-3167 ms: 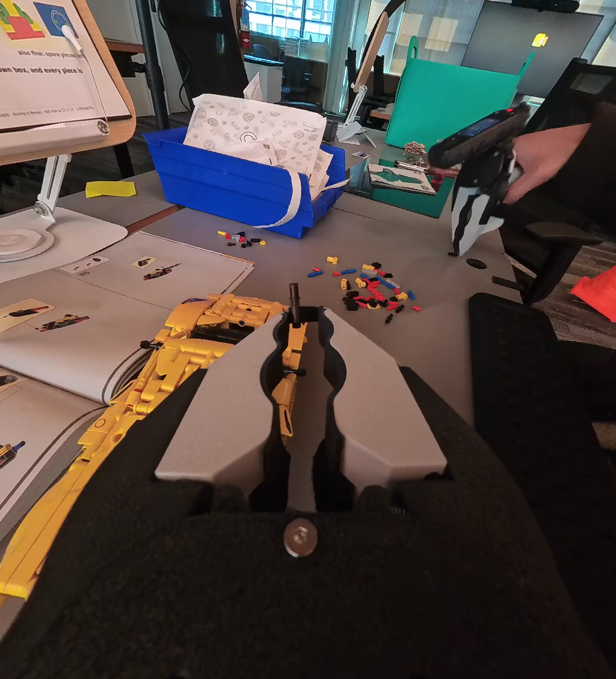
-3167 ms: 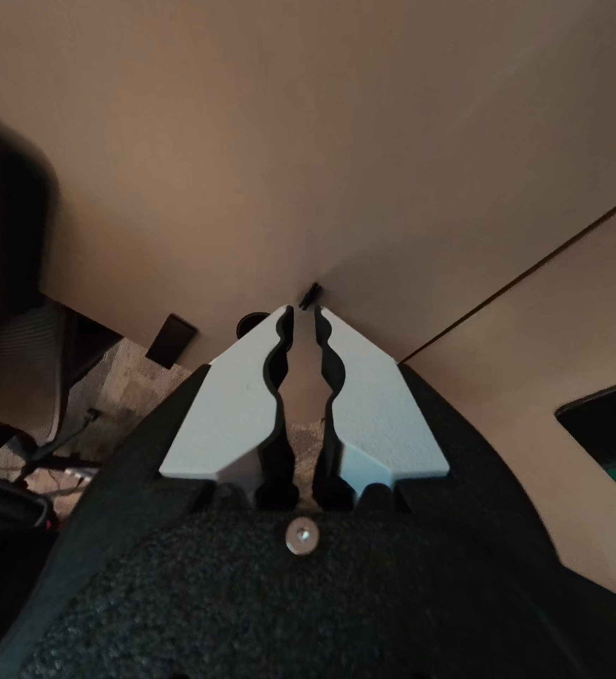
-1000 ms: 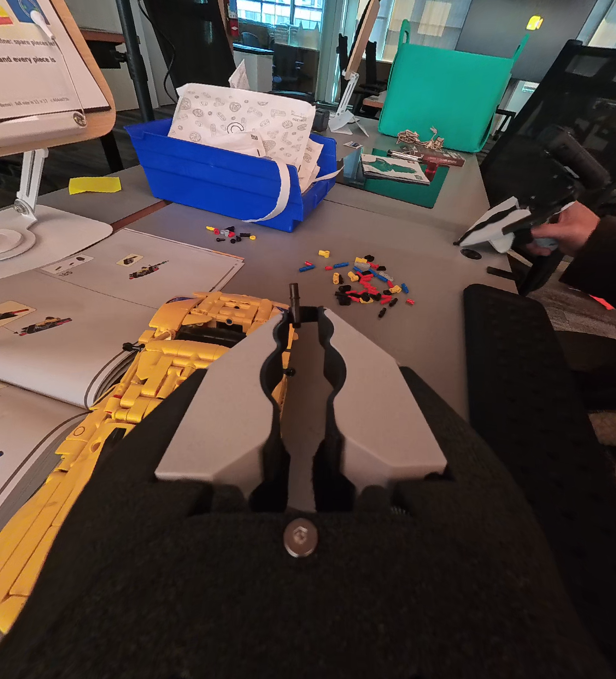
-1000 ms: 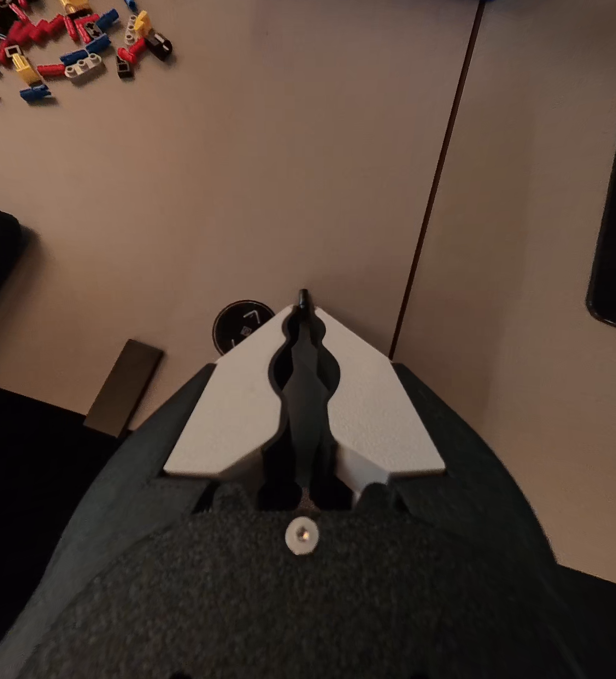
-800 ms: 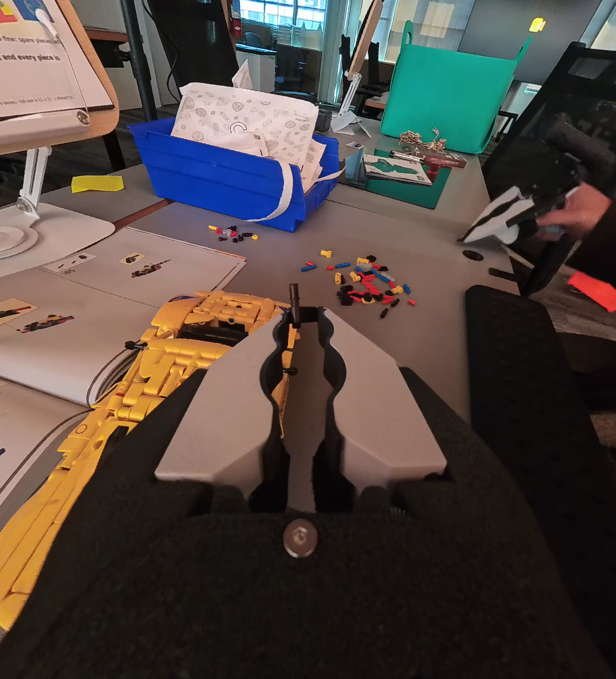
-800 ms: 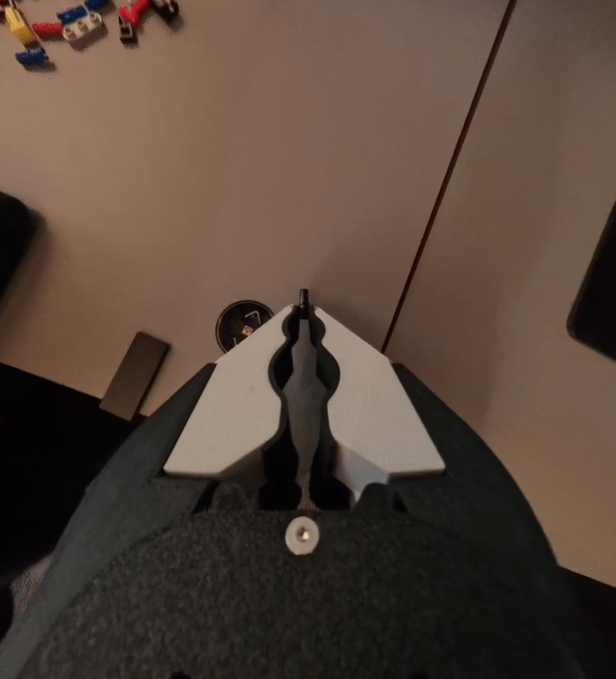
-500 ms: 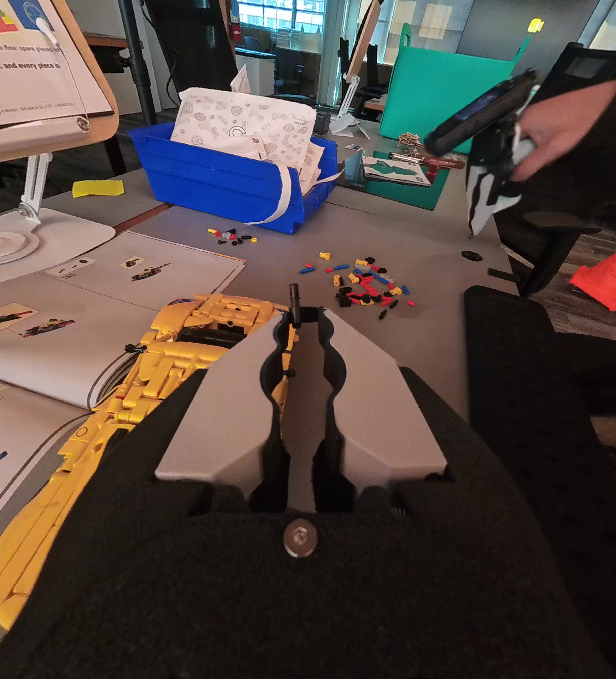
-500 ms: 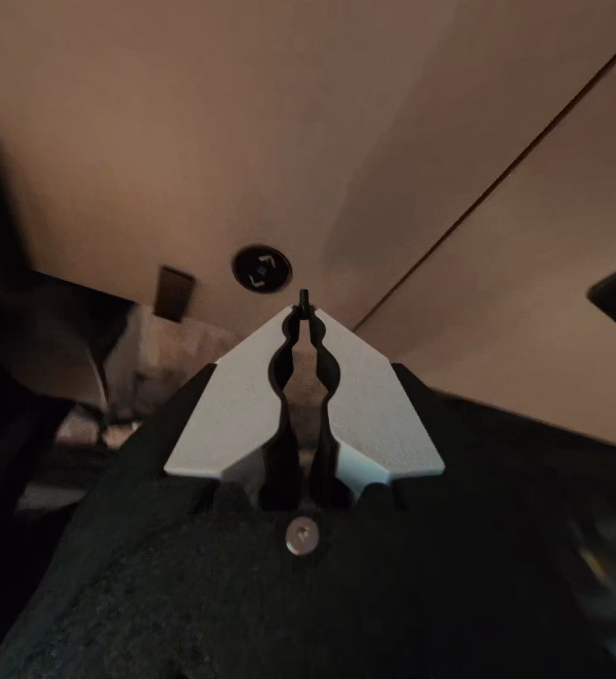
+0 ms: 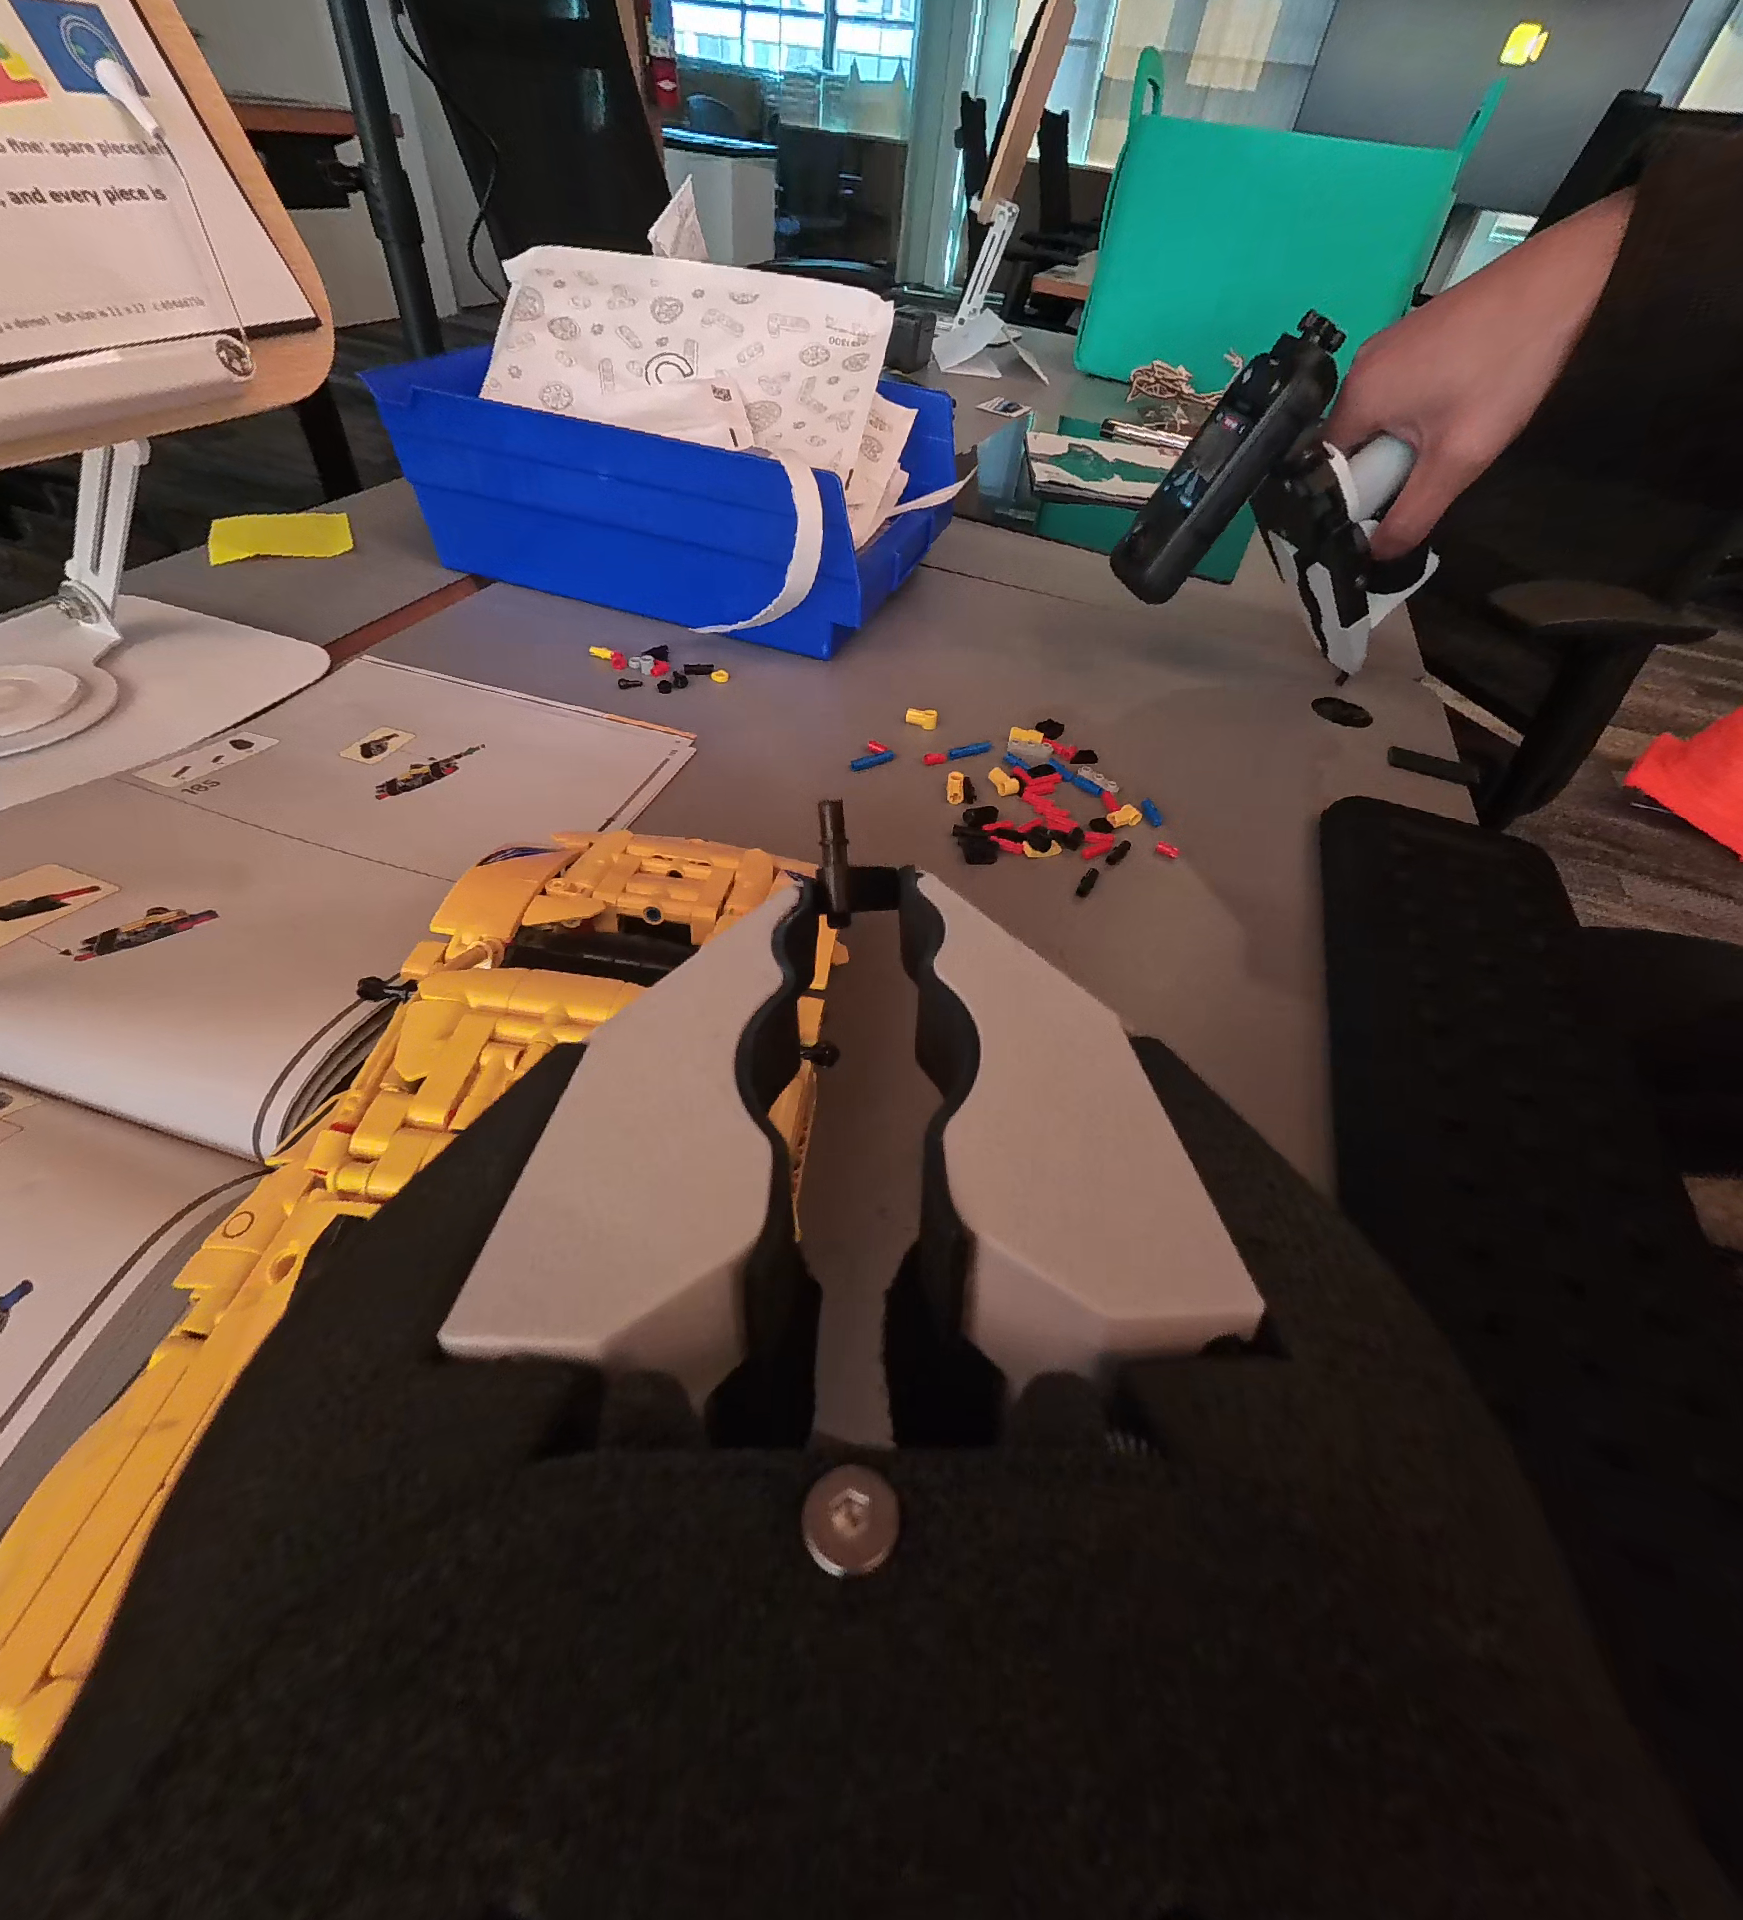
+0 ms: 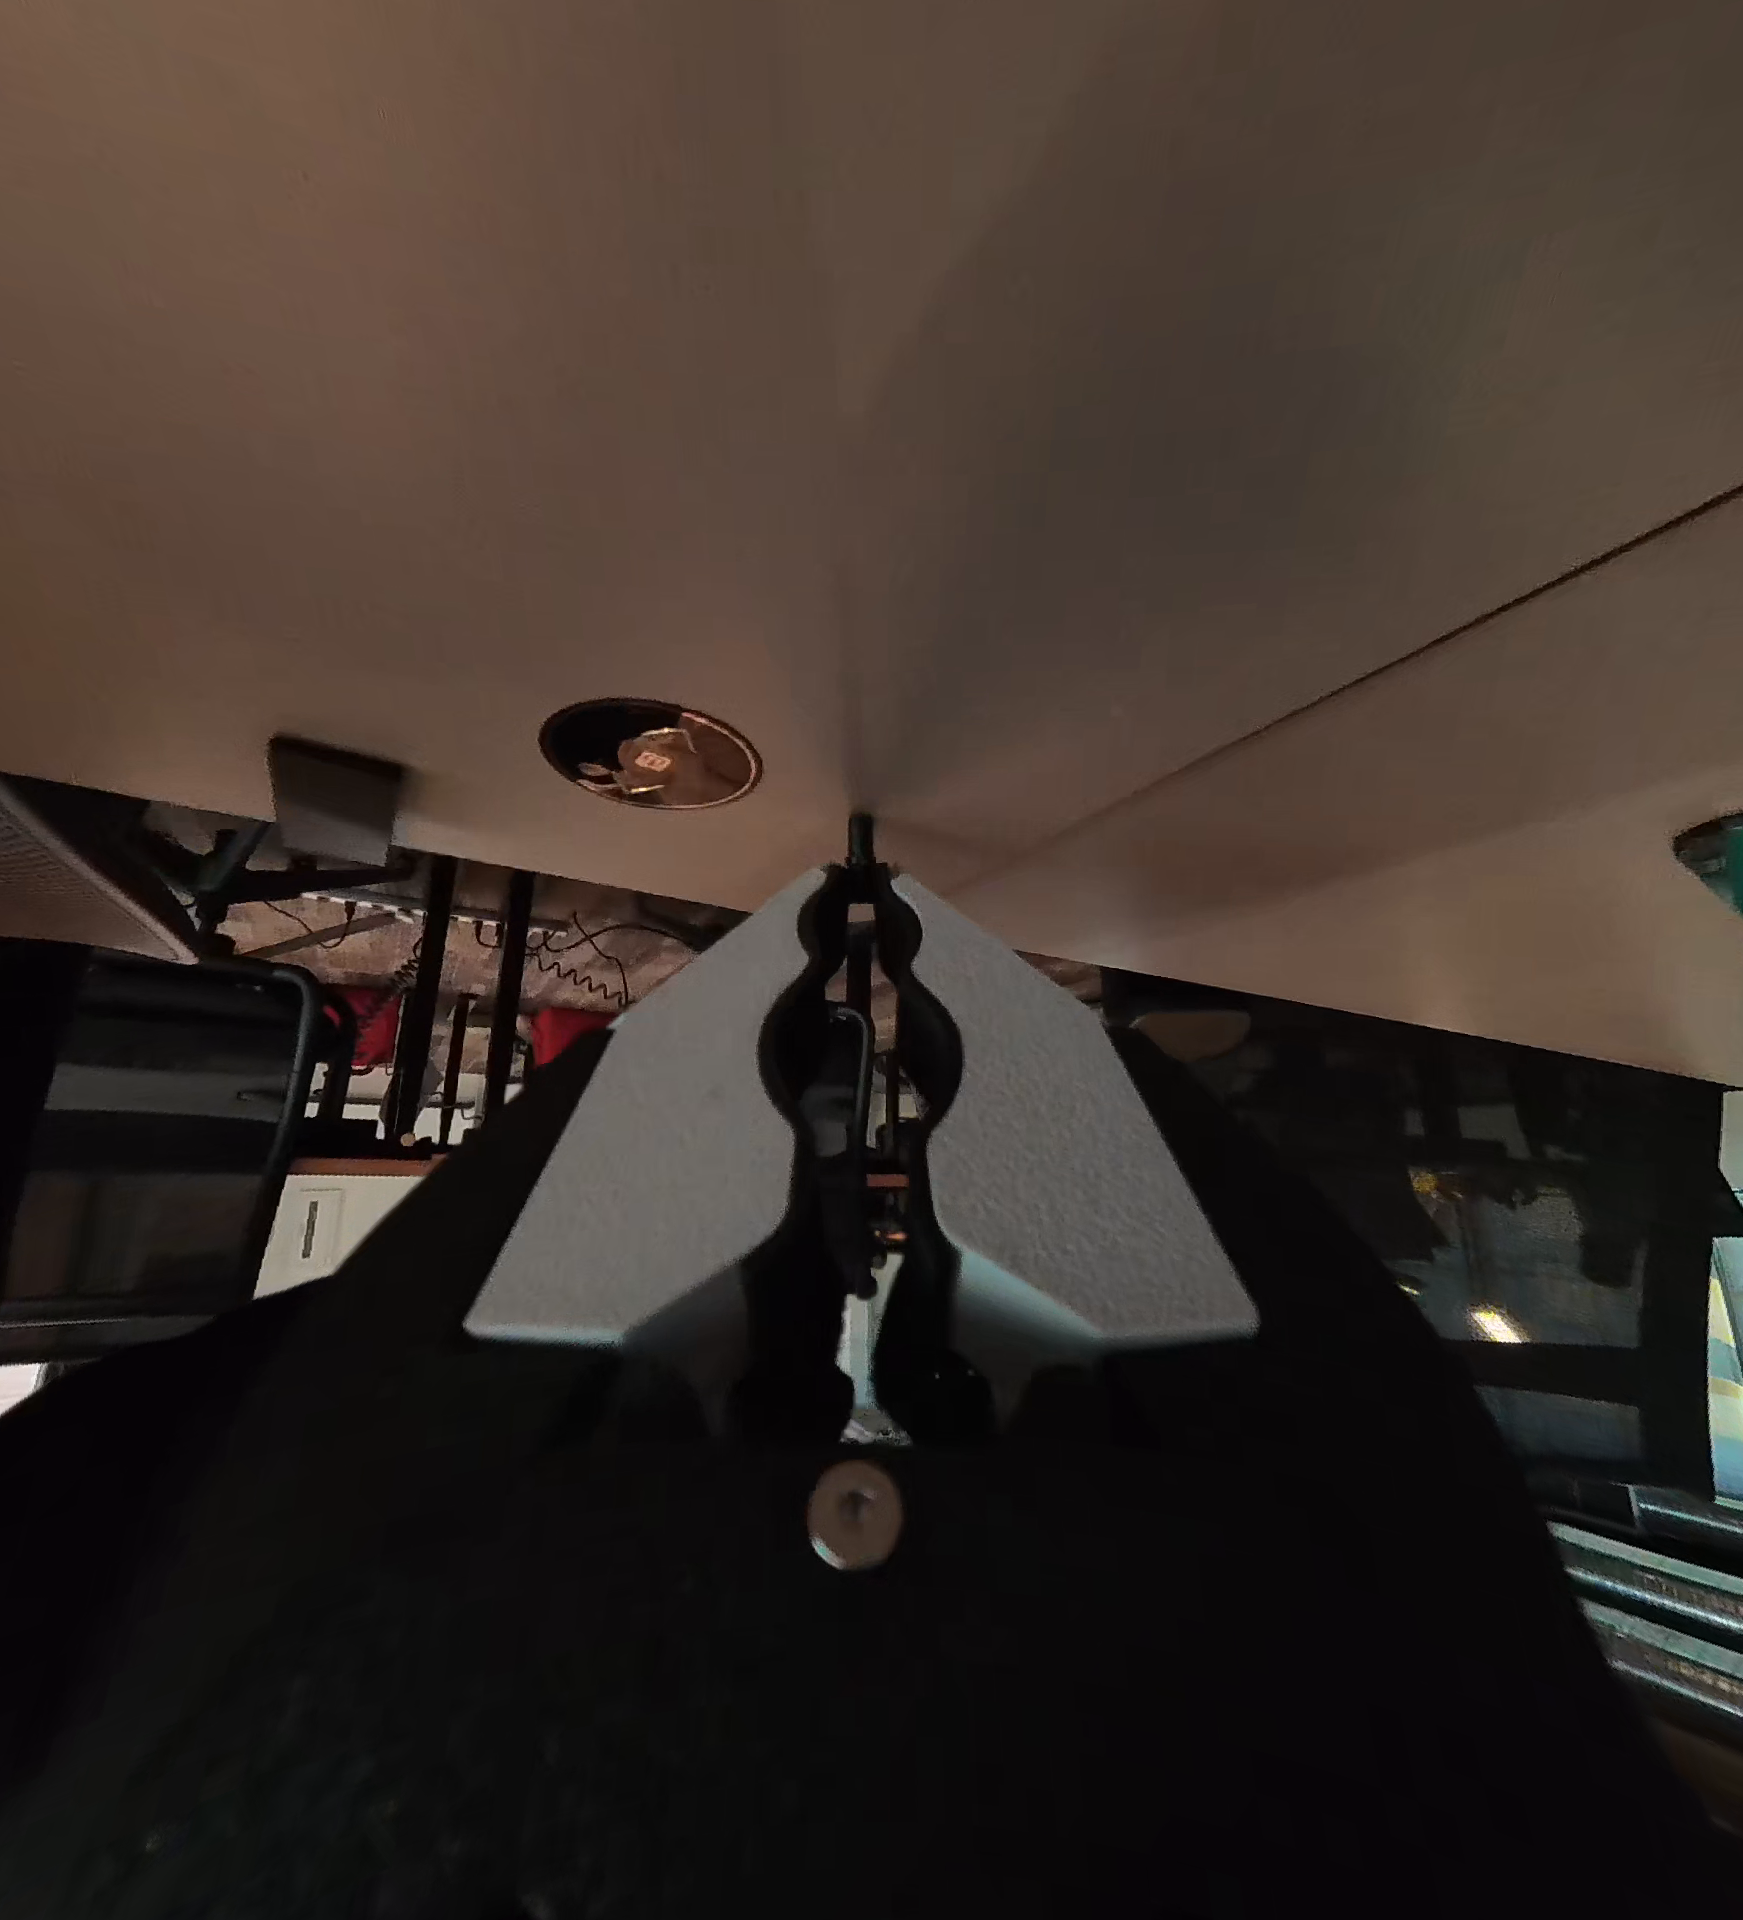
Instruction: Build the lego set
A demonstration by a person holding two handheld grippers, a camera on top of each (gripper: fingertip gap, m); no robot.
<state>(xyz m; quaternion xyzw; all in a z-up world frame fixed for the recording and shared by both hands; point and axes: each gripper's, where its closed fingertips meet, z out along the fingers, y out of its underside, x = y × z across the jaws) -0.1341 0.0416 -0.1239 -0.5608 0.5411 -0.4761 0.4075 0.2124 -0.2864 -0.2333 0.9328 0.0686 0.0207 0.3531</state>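
Two grippers each pinch a small black part. At the bottom centre of the left wrist view, the left gripper (image 9: pixel 851 883) is clamped at its tips on a black connector piece (image 9: pixel 836 847), whose stub sticks up above the fingers; the gap lower down between the fingers stays clear. Just behind and to the left of it, the yellow lego car (image 9: pixel 410 1091) lies along the lower left of the frame, partly on the open instruction booklet (image 9: pixel 223 862). Past the tips, at centre right, a loose scatter of small red, blue, yellow and black pieces (image 9: pixel 1038 800) sits on the grey table (image 9: pixel 1189 935), and a smaller cluster (image 9: pixel 659 665) lies near the blue bin (image 9: pixel 638 520) of paper bags further back.

At the upper right, a hand carries the right gripper (image 9: pixel 1350 644), tips pointed down at the table edge. In its own view the right gripper (image 10: pixel 859 878) is closed on a thin black pin (image 10: pixel 859 836) whose end touches or nearly touches the table (image 10: pixel 846 364); I cannot tell which.

Both parts look light, rigid and smooth, so I would expect them to twist or pop free under a sideways push. Holding each across its middle, with the mating end exposed, seems best. The car looks stiff but made of snap joints, so bracing its solid body near the opening behind the left fingertips seems safer than pressing thin panels.
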